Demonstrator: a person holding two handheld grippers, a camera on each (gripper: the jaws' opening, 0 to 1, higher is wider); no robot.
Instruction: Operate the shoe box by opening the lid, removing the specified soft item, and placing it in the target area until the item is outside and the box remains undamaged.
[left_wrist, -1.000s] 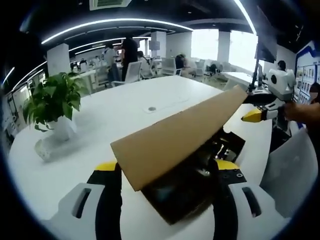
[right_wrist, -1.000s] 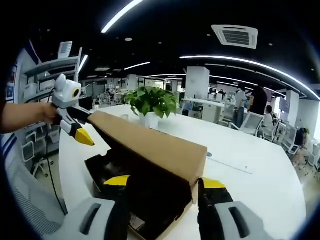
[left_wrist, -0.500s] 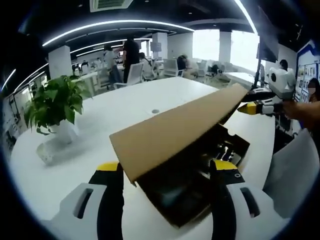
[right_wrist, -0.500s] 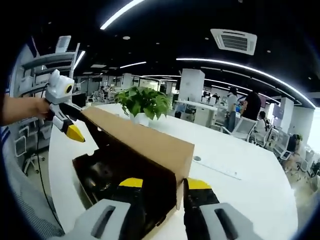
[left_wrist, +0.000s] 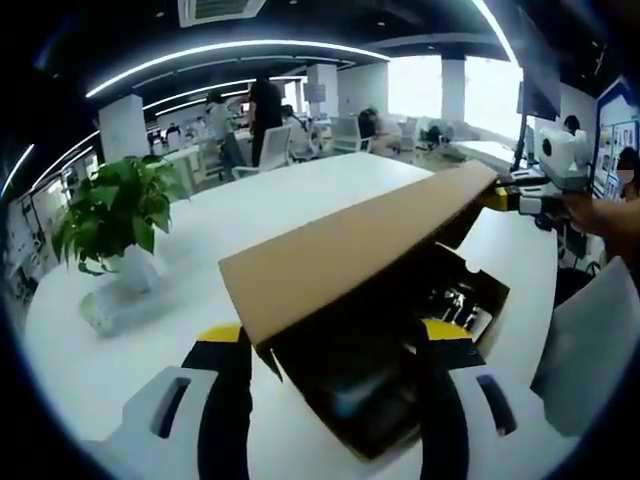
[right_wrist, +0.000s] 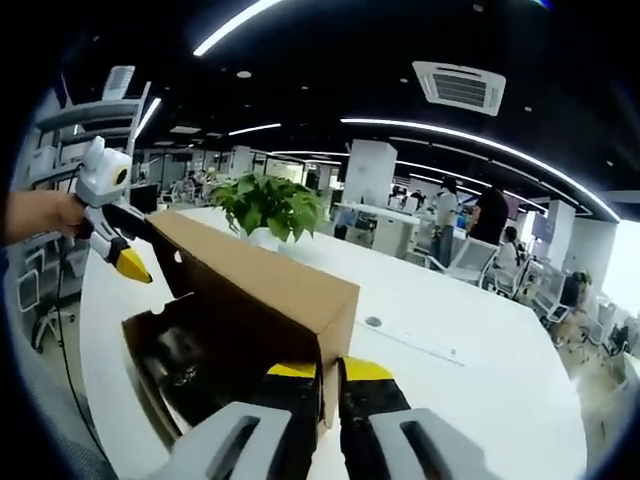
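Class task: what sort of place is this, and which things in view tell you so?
Probably an open-plan office: long white table, office chairs, ceiling strip lights, and people at distant desks.

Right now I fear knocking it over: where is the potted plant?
The potted plant stands on the white table, left of the shoe box in the left gripper view.

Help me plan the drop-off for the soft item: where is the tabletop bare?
Bare white table stretches beyond the shoe box, out to the far edge. In the left gripper view, bare tabletop also lies between potted plant and lid. Crowded: around the box, where both grippers work.
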